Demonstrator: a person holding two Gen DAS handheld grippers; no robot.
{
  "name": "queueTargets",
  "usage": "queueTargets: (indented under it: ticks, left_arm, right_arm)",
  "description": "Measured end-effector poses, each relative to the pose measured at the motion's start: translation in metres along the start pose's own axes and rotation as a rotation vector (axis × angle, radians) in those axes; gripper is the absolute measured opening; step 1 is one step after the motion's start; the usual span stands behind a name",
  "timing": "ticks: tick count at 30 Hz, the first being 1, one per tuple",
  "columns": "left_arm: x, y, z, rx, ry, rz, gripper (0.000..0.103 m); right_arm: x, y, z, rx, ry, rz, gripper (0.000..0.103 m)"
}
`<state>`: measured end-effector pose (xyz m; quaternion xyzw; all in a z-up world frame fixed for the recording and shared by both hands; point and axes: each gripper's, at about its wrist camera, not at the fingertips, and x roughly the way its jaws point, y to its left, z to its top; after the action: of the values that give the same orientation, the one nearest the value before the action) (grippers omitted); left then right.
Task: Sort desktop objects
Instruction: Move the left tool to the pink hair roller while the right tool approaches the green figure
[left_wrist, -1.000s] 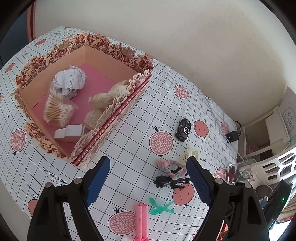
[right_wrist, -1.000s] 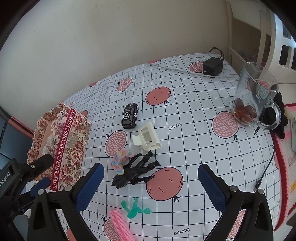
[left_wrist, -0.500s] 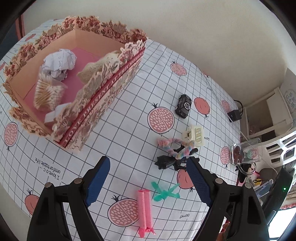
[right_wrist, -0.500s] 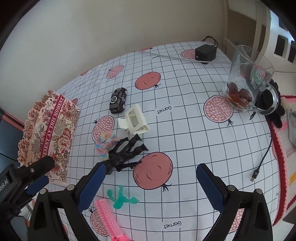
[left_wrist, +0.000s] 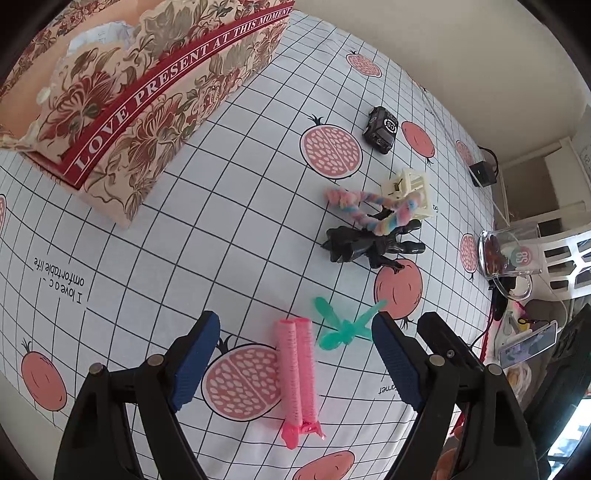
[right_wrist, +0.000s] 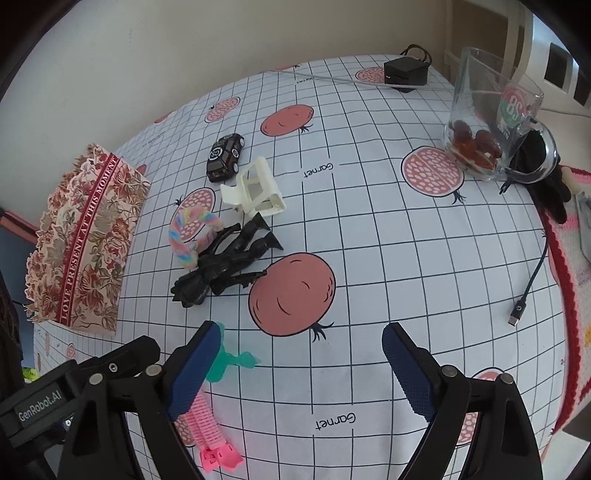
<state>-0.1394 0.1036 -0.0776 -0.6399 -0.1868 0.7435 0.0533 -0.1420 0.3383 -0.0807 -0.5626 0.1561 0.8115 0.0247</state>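
Descent marks the change: both hand-held grippers have dropped closer to the bench (left_wrist: 155, 236), which is covered by a white grid-patterned cloth printed with pink pomegranates, and the loose items now fill more of each view than they did a second ago.

The left hand-held gripper (left_wrist: 295, 354) is spread wide and holds nothing. The pink ribbed plastic hair-roller clip (left_wrist: 297, 373) lies flat on the cloth directly between its blue pads, not touched by either. Just beside the clip, to its right, lies the small green translucent plastic clip (left_wrist: 345, 325), close to the right-hand pad.

The right hand-held gripper (right_wrist: 301, 365) holds nothing either; its jaws are closing, with only bare cloth between them. Its left pad partly hides the green clip in that view.

Farther away sit a black plastic action figure (left_wrist: 365, 245), a pastel twisted fuzzy loop (left_wrist: 369, 208) resting on it, a cream plastic clip-like frame (left_wrist: 410, 188) and a small black toy car (left_wrist: 380, 123). The floral paper-covered box with a red band (left_wrist: 155, 92), the likely sorting place, stands at the upper left, well apart from the clutter.

Judging by the alignment, the pink clip looks like the next item to be picked up; nothing is gripped yet.
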Motion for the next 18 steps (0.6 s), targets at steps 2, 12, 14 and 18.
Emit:
queueTargets:
  ticks: [2,12,14,18]
  left_arm:
    - [0.005,0.003,-0.004,-0.020,0.016,-0.012,0.084]
    - [0.025,-0.008,-0.024,0.040,0.041,0.071,0.079]
    - [0.025,-0.011,-0.028,0.054,0.028,0.089,0.073]
    - [0.023,-0.015,-0.033,0.092,-0.007,0.141,0.051]
  right_arm:
    - [0.002,-0.002,0.000,0.005,-0.004,-0.010,0.089]
    - [0.003,-0.019,0.001,0.056,0.004,-0.002,0.089]
    - [0.004,-0.017,0.001,0.060,0.009,0.015,0.089]
    - [0.005,-0.013,0.000,0.048,0.014,0.014,0.089]
